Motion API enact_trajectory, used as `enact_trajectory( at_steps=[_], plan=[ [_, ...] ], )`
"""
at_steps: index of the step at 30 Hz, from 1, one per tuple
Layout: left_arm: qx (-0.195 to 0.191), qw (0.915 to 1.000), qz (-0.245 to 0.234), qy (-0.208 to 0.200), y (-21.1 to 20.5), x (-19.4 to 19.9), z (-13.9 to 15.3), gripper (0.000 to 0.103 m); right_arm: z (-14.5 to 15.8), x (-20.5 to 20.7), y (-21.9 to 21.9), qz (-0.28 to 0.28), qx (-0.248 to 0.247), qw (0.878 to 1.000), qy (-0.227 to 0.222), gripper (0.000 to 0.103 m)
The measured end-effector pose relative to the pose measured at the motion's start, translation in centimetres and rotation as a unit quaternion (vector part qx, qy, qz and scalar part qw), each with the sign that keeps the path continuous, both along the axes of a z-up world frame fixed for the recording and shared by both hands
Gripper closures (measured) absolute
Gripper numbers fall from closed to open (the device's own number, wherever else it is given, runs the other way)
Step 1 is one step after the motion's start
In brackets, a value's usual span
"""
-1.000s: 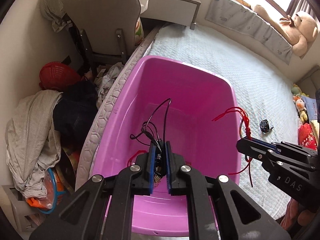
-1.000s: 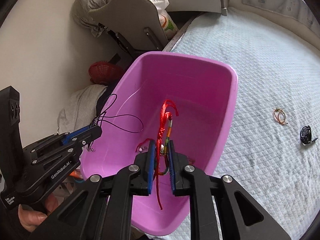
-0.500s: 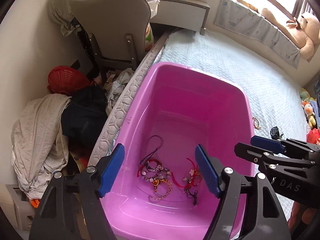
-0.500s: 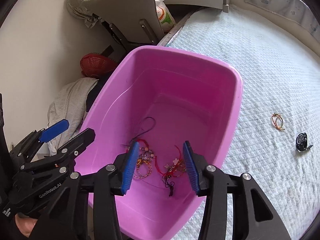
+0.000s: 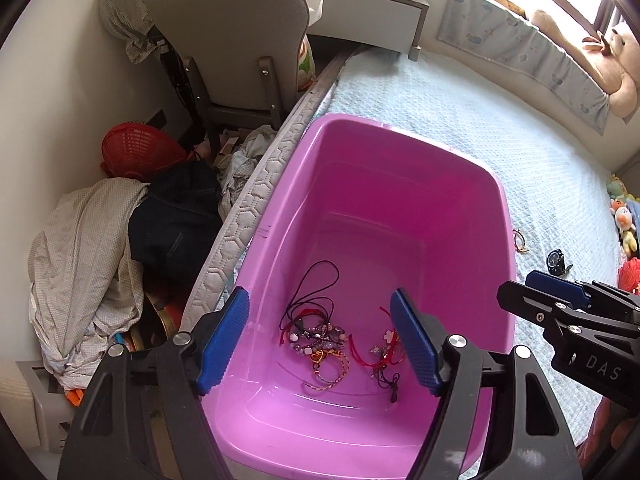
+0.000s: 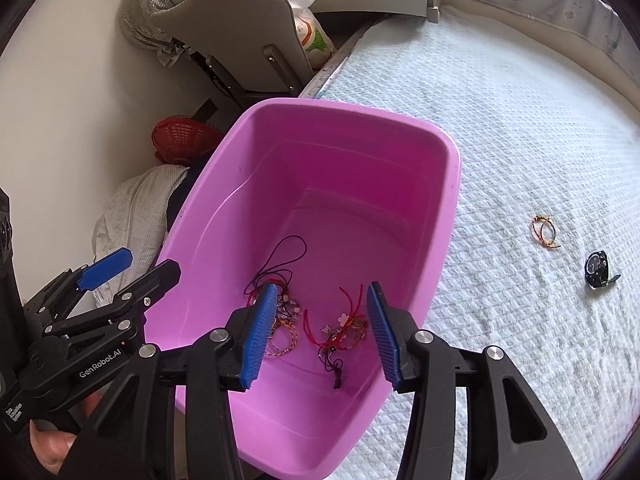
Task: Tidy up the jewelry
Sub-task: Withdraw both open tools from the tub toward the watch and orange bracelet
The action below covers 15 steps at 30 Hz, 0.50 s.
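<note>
Cords, a second ago pinched, now loose on the pink tub floor; both jaws spread, empty, above its near rim.

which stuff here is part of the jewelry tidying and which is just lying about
Job: pink tub, jewelry pile inside it, loose bracelet and watch on the bed.
Lying about: chair, red basket, clothes heap, plush toys.

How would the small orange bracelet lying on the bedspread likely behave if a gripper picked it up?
The bracelet looks like thin looped cord, so probably floppy and very light. It lies flat on the quilted bedspread, so pinching it may catch fabric. It seems unlikely to roll.
</note>
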State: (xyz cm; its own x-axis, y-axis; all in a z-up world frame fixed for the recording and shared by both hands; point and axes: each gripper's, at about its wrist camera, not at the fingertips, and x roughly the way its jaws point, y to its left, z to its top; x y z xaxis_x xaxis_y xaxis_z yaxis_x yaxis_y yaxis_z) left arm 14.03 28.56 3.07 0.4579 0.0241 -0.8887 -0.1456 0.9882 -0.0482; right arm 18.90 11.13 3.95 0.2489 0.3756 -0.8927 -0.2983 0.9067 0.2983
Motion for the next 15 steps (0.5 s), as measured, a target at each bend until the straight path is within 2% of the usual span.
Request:
enact_trajectory(
  at_steps=[15],
  plan=[
    [0.014,0.9998,-0.014,-0.002,-1.0,-0.6,1.9,0.031,1.0,-1.7,-2.5,-0.017,-0.009,1.0,0.002,0.055]
  ],
)
